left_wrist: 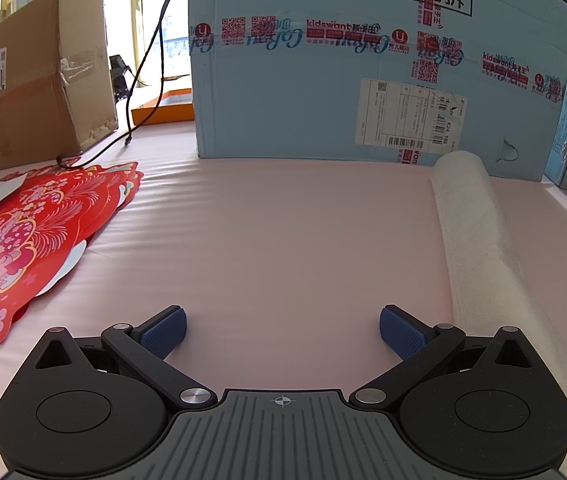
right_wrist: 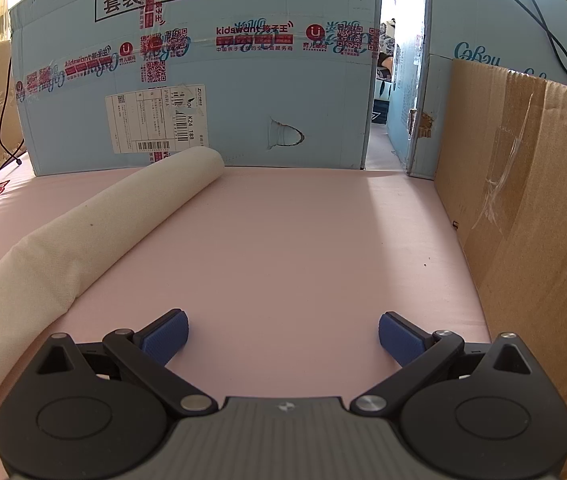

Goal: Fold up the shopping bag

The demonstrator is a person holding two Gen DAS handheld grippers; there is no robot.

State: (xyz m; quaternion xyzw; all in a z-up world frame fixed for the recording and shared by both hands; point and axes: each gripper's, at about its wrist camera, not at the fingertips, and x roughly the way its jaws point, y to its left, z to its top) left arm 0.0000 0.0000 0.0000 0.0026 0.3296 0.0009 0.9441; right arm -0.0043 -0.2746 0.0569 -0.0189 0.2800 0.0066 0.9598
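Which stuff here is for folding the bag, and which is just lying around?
For the job:
- rolled white shopping bag
- left gripper, jaws open
- right gripper, jaws open

Just lying about:
- blue box
- red paper decorations
- brown carton
- black cable
- cardboard sheet

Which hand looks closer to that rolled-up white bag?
Judging loosely, right. The bag runs right past the open right gripper; beside the open left gripper it lies a little further off.

Bag [right_wrist: 83, 236] ran off the left edge; label [left_wrist: 411, 114] print was illegible; red cutouts [left_wrist: 23, 240] were cropped at left.
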